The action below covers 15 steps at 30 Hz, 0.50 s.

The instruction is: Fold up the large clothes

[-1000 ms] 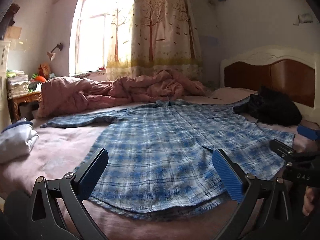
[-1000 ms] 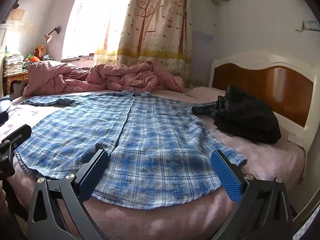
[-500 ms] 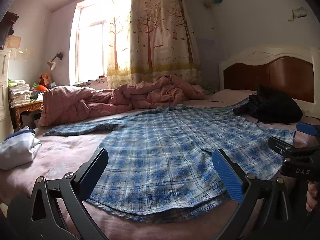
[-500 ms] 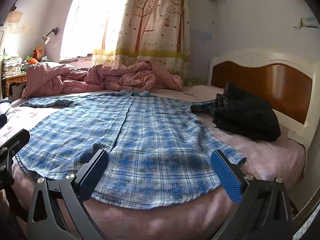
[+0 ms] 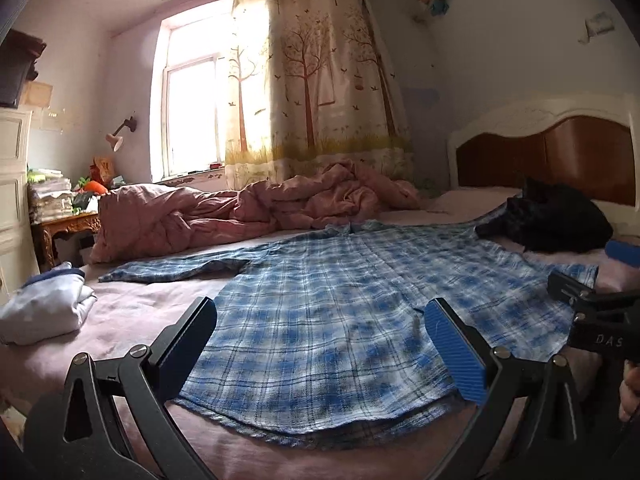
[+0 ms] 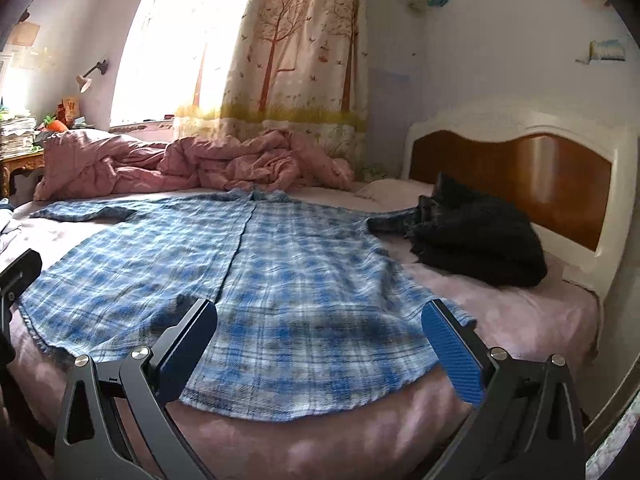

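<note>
Since 1.0 s ago: both views tilted up a little, hem lower in frame, more ceiling and window in sight; shirt itself unmoved.

Blue plaid shirt (image 5: 340, 308) spread flat, front up, on pink bed sheet (image 6: 532, 320); collar toward crumpled pink duvet (image 5: 256, 208), hem toward the cameras. One sleeve stretched out toward folded pale garment (image 5: 44, 308); other sleeve running to black folded garment (image 6: 480, 240), tip hidden beneath or behind it, cannot tell which.

Left gripper (image 5: 320, 340): fingers spread wide, nothing between them, just above the hem. Right gripper (image 6: 320, 340): likewise wide apart, empty, over hem on the headboard side.

Handling, judged: thin woven fabric, light, limp, no stiffness; will drape and drag rather than hold shape. Low slip against the sheet, so likely to bunch if dragged. Not fragile. Front placket open at hem, so a single-layer pinch risks lifting only the top panel.

Hold points, judged: the two hem corners, both layers pinched, or hem corner plus shoulder on one side for a lengthwise fold.

Edges and room: near bed edge right under the hem; little sheet margin there. Wooden headboard (image 6: 520, 176) and black garment crowd the right sleeve. Open sheet on the left beside pale garment; duvet limits room past the collar.
</note>
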Each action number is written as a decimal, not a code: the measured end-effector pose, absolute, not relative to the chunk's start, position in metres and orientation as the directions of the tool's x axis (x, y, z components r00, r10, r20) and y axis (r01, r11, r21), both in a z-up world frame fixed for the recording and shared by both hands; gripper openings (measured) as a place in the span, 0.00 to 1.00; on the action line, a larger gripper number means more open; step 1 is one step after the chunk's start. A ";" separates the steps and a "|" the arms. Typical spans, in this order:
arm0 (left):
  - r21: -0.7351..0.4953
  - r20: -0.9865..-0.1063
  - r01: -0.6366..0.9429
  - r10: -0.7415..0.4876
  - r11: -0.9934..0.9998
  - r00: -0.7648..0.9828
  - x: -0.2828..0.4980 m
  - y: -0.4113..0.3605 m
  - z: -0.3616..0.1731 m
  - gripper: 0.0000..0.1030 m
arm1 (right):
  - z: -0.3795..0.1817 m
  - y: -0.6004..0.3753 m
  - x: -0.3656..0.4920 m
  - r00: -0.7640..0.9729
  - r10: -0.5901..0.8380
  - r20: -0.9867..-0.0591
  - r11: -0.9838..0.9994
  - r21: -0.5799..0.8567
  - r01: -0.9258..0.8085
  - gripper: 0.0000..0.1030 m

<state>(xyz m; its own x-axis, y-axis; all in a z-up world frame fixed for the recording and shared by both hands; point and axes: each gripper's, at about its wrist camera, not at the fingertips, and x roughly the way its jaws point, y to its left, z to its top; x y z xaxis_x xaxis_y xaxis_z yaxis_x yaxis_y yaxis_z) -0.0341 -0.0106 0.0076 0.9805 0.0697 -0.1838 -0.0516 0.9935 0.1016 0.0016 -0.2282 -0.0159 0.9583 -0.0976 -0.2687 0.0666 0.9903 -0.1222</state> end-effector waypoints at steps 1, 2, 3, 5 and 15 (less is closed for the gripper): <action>0.106 -0.186 -0.052 0.071 0.993 0.980 -0.034 -0.010 0.007 1.00 | -0.015 -0.228 0.002 0.959 -0.097 -0.267 0.990 -0.125 0.065 1.00; 0.105 -0.189 -0.053 0.072 0.993 0.979 -0.033 -0.009 0.007 1.00 | -0.015 -0.228 0.003 0.959 -0.093 -0.269 0.990 -0.125 0.061 1.00; 0.098 -0.192 -0.052 0.070 0.994 0.979 -0.033 -0.008 0.007 1.00 | -0.014 -0.228 0.003 0.959 -0.088 -0.271 0.991 -0.122 0.056 1.00; 0.082 -0.193 -0.049 0.064 0.995 0.979 -0.033 -0.007 0.007 1.00 | -0.014 -0.228 0.003 0.958 -0.072 -0.277 0.992 -0.116 0.041 1.00; 0.074 -0.180 -0.034 0.047 0.997 0.982 -0.039 -0.007 0.010 1.00 | -0.015 -0.225 0.000 0.961 -0.132 -0.243 0.986 -0.134 0.102 1.00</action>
